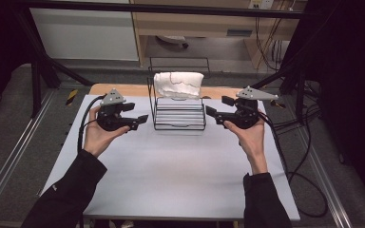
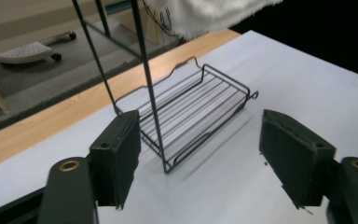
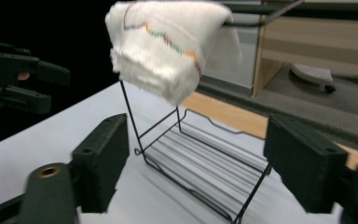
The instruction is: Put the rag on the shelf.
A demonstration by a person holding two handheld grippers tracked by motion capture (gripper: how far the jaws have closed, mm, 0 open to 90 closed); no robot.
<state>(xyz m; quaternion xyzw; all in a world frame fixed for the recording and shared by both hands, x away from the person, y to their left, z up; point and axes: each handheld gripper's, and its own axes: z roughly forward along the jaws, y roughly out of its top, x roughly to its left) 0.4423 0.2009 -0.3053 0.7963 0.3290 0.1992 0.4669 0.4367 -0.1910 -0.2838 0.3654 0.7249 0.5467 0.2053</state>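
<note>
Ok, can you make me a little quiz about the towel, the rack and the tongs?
1. True or false: the white fluffy towel with a coloured stitched line hangs over the top bar of the black wire rack.
2. What lies on the rack's bottom shelf? A) a cup B) nothing C) a second towel
3. Fill in: both the left tongs and the right tongs are ____ and hold nothing.

Key: 1 true. 2 B. 3 open. The towel drapes over the top bar, the shelf below is bare, and the tongs sit either side of the rack on the white table, apart from it.
</note>
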